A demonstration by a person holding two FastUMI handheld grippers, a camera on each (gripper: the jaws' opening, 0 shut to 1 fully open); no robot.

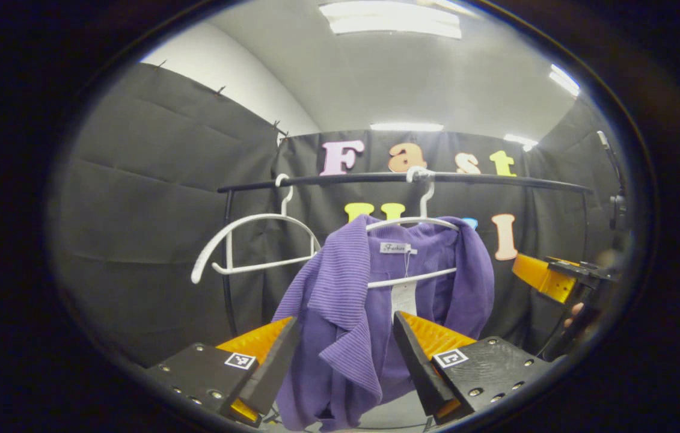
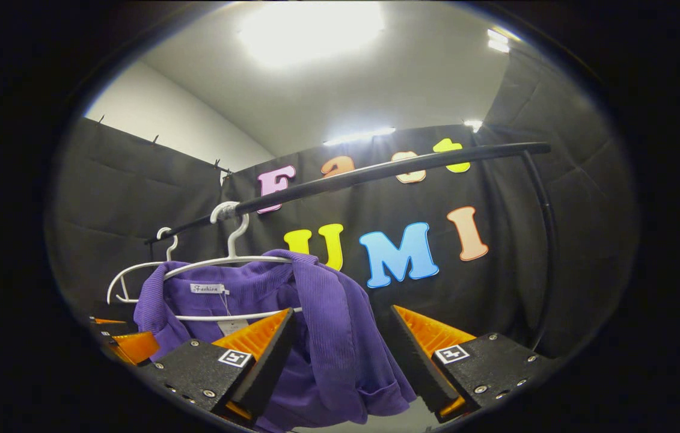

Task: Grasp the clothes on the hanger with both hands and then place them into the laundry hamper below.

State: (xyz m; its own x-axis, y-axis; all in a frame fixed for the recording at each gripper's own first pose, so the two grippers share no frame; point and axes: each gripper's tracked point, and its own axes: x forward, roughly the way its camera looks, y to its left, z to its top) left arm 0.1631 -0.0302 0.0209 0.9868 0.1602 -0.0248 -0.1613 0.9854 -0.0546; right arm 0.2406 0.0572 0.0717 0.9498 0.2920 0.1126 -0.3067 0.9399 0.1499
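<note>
Both your claws stand wide apart w/ purple cloth hanging between the fingers, nothing clamped; your left gripper (image 1: 346,361) frames the left front panel of the purple shirt (image 1: 340,300), and your right gripper (image 2: 340,361) frames its right shoulder and sleeve; can't tell if any finger touches cloth. Shirt hangs on a white hanger (image 1: 415,222) hooked over the black rail (image 1: 496,179); a 2nd, bare white hanger (image 1: 243,240) hangs beside it.

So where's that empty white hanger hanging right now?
In the left gripper view, the empty white hanger hangs on the black rail, left of the hanger carrying the purple garment.
</note>
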